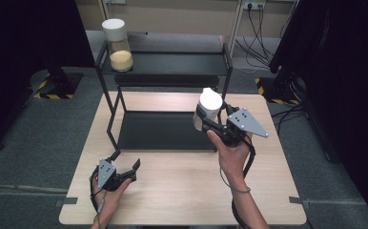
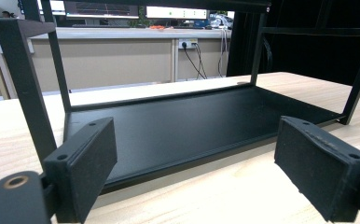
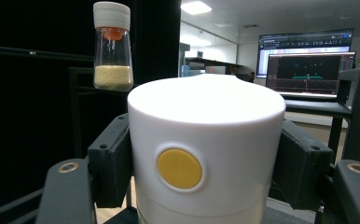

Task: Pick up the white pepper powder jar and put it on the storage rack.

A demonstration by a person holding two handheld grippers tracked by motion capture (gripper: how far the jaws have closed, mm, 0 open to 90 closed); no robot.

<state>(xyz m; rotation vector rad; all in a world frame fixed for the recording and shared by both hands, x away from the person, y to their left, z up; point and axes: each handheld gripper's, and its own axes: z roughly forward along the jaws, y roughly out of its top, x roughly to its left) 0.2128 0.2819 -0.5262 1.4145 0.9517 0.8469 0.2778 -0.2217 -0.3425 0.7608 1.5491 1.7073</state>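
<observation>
Right gripper (image 1: 209, 119) clamps white jar (image 1: 208, 109) above rack's lower shelf (image 1: 158, 131).

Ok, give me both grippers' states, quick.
Left gripper: open, holding nothing.
Right gripper: closed on the white-lidded jar.

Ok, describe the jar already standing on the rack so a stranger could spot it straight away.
Find the black two-tier metal rack at the table's far edge. On its top shelf, at the left end, stands a clear jar. Unlike the jar clamped in the right gripper, it stands free, showing yellow grains under its white lid.
</observation>
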